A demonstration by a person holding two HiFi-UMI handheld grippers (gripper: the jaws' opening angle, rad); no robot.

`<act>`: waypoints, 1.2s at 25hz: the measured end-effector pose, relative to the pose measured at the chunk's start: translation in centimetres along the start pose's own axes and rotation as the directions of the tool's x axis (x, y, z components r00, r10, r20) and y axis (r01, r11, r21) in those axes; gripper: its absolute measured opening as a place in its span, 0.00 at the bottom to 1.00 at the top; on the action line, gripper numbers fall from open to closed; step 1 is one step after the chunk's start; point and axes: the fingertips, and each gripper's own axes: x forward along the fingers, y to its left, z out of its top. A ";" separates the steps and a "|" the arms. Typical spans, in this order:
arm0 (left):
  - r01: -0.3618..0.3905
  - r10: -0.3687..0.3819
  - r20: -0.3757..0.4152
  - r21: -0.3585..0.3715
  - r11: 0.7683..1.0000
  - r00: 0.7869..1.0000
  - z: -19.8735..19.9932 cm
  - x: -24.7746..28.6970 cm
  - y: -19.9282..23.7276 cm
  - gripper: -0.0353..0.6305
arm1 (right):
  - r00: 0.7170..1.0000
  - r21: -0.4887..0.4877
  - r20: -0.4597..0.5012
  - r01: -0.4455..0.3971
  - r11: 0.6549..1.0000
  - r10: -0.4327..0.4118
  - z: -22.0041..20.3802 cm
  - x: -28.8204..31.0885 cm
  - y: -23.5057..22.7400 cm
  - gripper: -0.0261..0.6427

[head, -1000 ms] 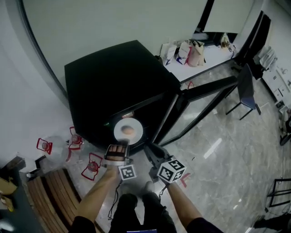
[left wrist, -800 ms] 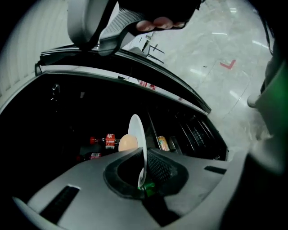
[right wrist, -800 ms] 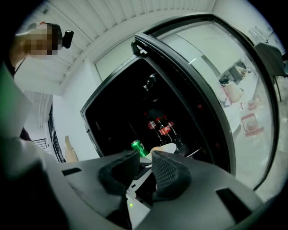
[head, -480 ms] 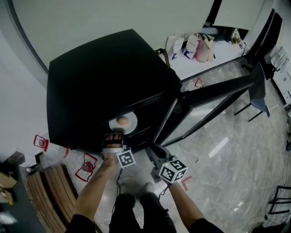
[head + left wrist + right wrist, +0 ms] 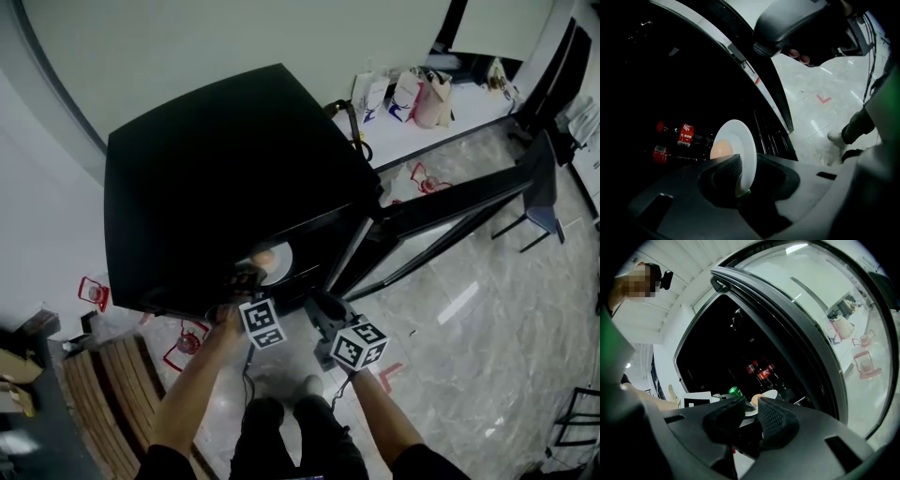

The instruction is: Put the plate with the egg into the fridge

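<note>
A white plate (image 5: 277, 263) with a brown egg (image 5: 262, 255) on it sits just inside the black fridge (image 5: 216, 178), under its top edge. In the left gripper view the plate (image 5: 744, 143) stands edge-on between the jaws, with the egg (image 5: 720, 149) on its left face. My left gripper (image 5: 242, 279) (image 5: 749, 172) is opening; one pad lies along the plate and the other stands off it. Below the open glass door (image 5: 441, 202), my right gripper (image 5: 323, 305) (image 5: 751, 411) hangs with a narrow gap between its jaws and nothing in it.
Cola bottles (image 5: 675, 138) (image 5: 761, 373) and a green can (image 5: 735, 391) stand deeper in the fridge. Red wire-framed objects (image 5: 94, 292) and a slatted wooden bench (image 5: 103, 394) are at the left. Bags (image 5: 417, 94) sit on a white table at the back; a chair (image 5: 539, 202) is on the right.
My left gripper has carried the plate forward from in front of the fridge to inside it. The right gripper has stayed about where it was.
</note>
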 end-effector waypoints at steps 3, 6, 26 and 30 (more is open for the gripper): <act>0.053 -0.053 0.001 -0.019 0.998 0.999 0.0 -0.4 -0.2 0.20 | 1.000 0.000 -0.009 -0.004 1.000 0.004 -0.1 0.4 0.1 0.17; 0.075 -0.075 -0.002 -0.027 0.997 0.997 -0.2 -0.7 -0.5 0.22 | 1.000 -0.003 -0.013 -0.008 1.000 0.008 -0.1 0.8 0.3 0.17; -0.074 0.334 0.320 -0.615 0.785 0.886 5.4 -24.5 4.3 0.07 | 0.994 -0.161 0.093 0.079 0.984 -0.065 9.9 -6.8 12.5 0.17; 0.133 0.366 0.429 -0.779 0.613 0.826 6.7 -28.7 6.1 0.07 | 0.984 -0.218 0.157 0.119 0.969 -0.085 11.5 -9.0 15.5 0.17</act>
